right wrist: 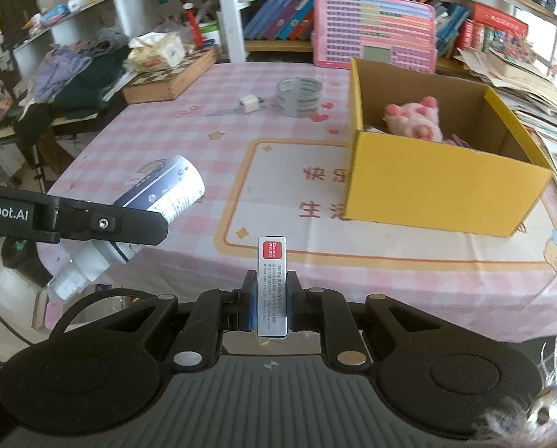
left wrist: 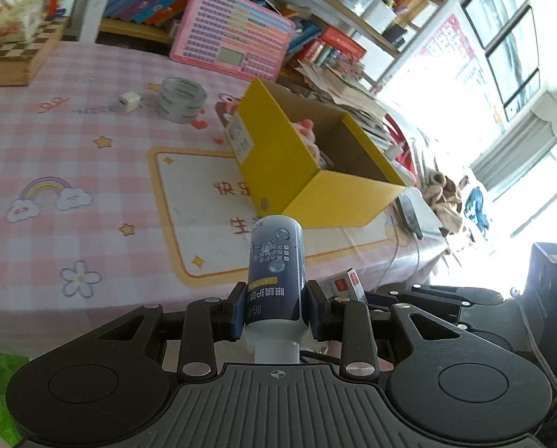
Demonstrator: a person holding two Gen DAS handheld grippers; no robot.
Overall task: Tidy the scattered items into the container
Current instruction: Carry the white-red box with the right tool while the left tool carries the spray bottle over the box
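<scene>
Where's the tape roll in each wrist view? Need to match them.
Left wrist: tape roll sits upper left of centre on the pink checked cloth, right of the white charger plug, left of the yellow box.
Right wrist: tape roll sits upper centre, right of the plug, left of the box.
Shared landmark: the pink keypad board behind it.

Bright daylight, blown-out window (left wrist: 517, 37) glare, fisheye bending at edges.
</scene>
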